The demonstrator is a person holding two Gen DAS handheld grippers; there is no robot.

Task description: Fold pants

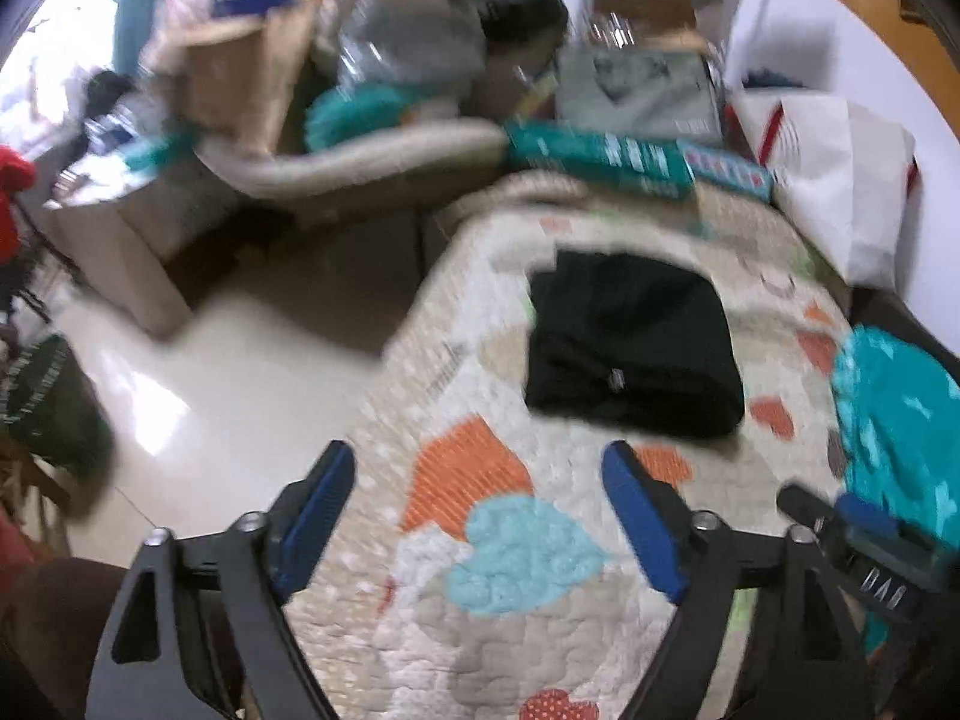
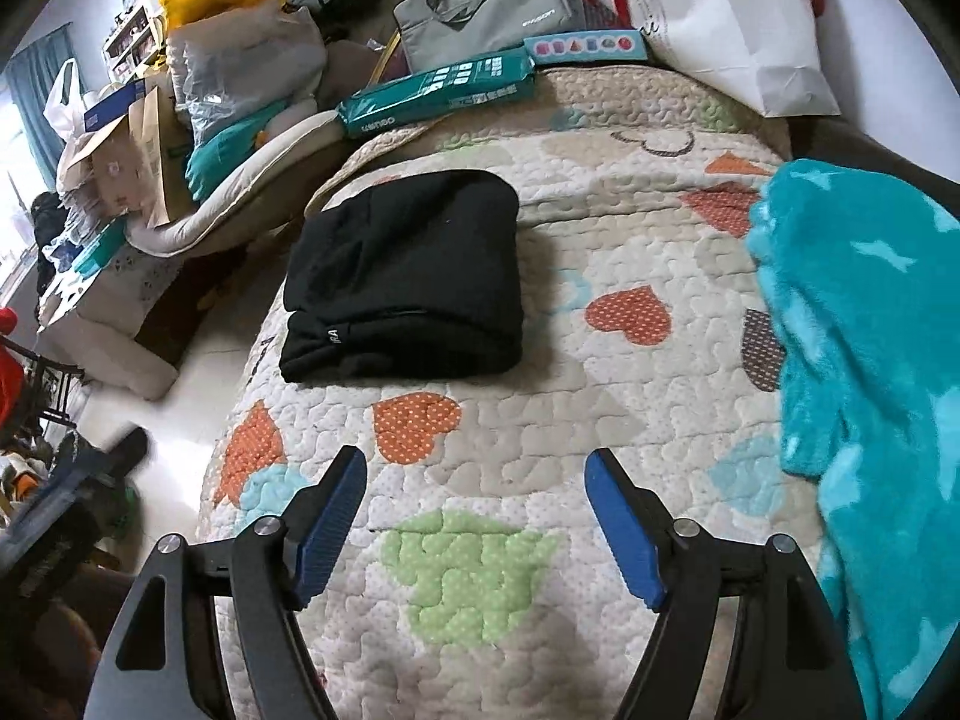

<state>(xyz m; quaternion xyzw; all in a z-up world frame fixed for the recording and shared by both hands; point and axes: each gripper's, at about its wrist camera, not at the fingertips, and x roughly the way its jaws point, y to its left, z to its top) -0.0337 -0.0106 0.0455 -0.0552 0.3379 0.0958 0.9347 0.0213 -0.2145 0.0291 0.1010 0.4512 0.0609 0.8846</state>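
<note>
Two grippers, both mine, hang above the cream quilted bedspread with coloured heart patches (image 2: 600,324). My left gripper (image 1: 480,516) has its blue-padded jaws spread wide with nothing between them; that view is blurred. Beyond it, toward the bedspread's far left edge, the black fabric pants (image 2: 402,276) lie folded into a compact flat rectangle, a small pale label on the near fold. My right gripper (image 2: 474,522) is likewise gaping and empty, well short of the pants. At the bedspread's head lies a long teal cardboard box (image 2: 438,93), a white paper bag (image 2: 738,18) to its right. A fluffy turquoise blanket (image 2: 870,396) covers the bedspread's right edge.
</note>
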